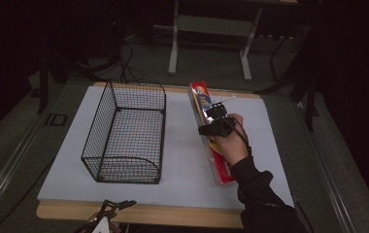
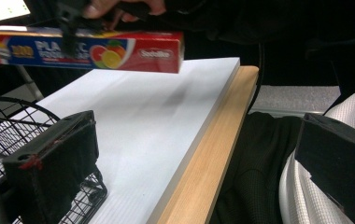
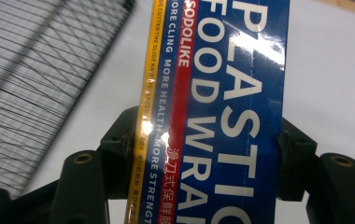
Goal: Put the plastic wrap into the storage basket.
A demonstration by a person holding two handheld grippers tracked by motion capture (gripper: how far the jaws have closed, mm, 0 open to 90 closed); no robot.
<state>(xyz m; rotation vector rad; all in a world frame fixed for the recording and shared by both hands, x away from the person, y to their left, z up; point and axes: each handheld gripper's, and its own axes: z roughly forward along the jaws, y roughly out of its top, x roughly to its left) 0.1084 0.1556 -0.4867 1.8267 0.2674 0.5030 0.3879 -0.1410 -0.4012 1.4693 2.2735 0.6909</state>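
The right gripper [image 1: 215, 121] is clamped across a long wrap box [image 1: 210, 131] — one jaw on each side — holding it off the white board [image 1: 182, 145], right of the wire basket [image 1: 126, 133]. The left gripper [image 1: 109, 213] sits at the table's near edge, jaws spread wide, holding nothing

Dim, murky surroundings, glare on the glossy box [image 3: 231, 116] (close-up slightly soft).
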